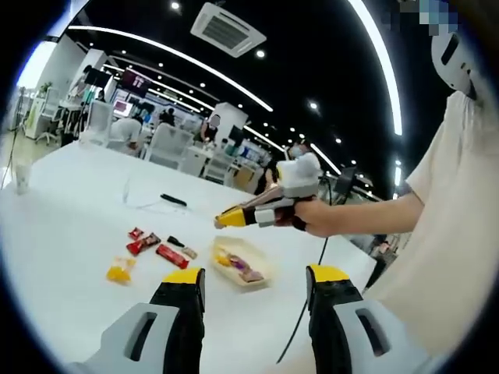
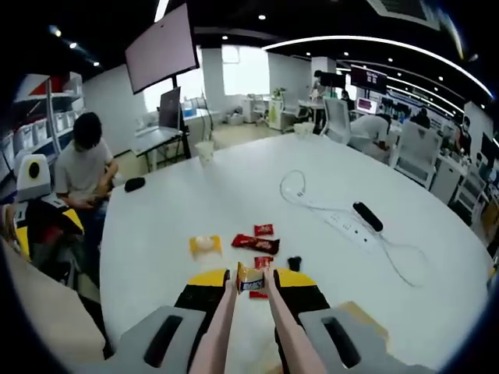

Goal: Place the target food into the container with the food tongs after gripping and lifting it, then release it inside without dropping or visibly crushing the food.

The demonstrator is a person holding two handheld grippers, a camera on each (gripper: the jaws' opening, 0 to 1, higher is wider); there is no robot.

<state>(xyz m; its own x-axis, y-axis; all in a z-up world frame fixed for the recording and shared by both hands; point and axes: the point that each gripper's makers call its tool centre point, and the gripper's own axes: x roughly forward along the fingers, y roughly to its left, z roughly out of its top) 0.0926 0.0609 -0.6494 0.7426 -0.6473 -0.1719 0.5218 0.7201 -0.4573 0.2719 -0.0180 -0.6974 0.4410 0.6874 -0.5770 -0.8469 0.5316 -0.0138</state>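
In the left gripper view, the left claw (image 1: 253, 282) rises from the bottom edge with its yellow-tipped jaws standing well apart and nothing between them. Between them, further off on the white counter (image 1: 70, 226), lies a pale container (image 1: 243, 263) holding a few items too small to identify. To its left sit scattered snacks: red wrappers (image 1: 146, 242), a long red bar (image 1: 172, 255) and a yellow packet (image 1: 119, 271). At centre right a hand (image 1: 316, 216) holds the right claw (image 1: 221, 220) above the container; whether its jaws grip anything cannot be told from here. The person's pale sleeve is cut off at the right edge. Behind, an open office with ceiling light strips, chairs and blurred people.

In the right gripper view, the right claw (image 2: 251, 274) is closed on pink food tongs (image 2: 226, 327), whose tips pinch a small wrapped snack (image 2: 249, 280) at lower centre, just above the counter (image 2: 234, 187). Beyond it lie a red wrapper (image 2: 255, 243), another small red one (image 2: 263, 230) and a yellow packet (image 2: 204, 244). A white cable (image 2: 312, 202) and a black remote-like object (image 2: 367, 216) lie toward the right. A seated person shows at the left edge, a wall screen at upper left.
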